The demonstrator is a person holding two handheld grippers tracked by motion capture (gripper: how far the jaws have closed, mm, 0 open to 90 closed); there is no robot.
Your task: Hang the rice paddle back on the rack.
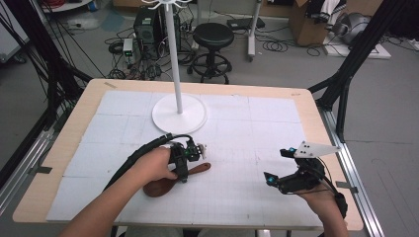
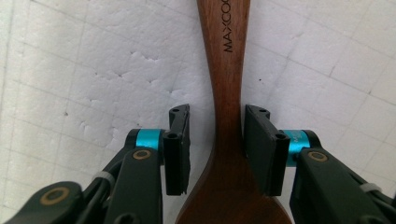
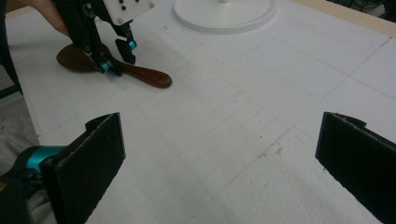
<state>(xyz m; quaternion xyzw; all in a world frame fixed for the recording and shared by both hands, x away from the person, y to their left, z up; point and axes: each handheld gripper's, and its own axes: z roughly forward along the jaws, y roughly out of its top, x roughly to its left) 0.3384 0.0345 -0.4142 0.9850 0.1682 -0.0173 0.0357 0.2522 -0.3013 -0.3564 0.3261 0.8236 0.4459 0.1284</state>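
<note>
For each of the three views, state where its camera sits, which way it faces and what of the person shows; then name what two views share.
High view: above the person's side, facing forward and down on the table; both forearms, left gripper, right gripper.
Left gripper view: on the left gripper, facing down along its jaws, which flank the wooden spoon.
Right gripper view: on the right gripper, facing across the mat past wide-apart jaws; the other hand shows.
Shared: high and right gripper views both show the spoon and the white stand base.

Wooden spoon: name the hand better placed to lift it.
Left. The left gripper already straddles the wooden spoon at its neck; the right gripper stands open, well away from it.
</note>
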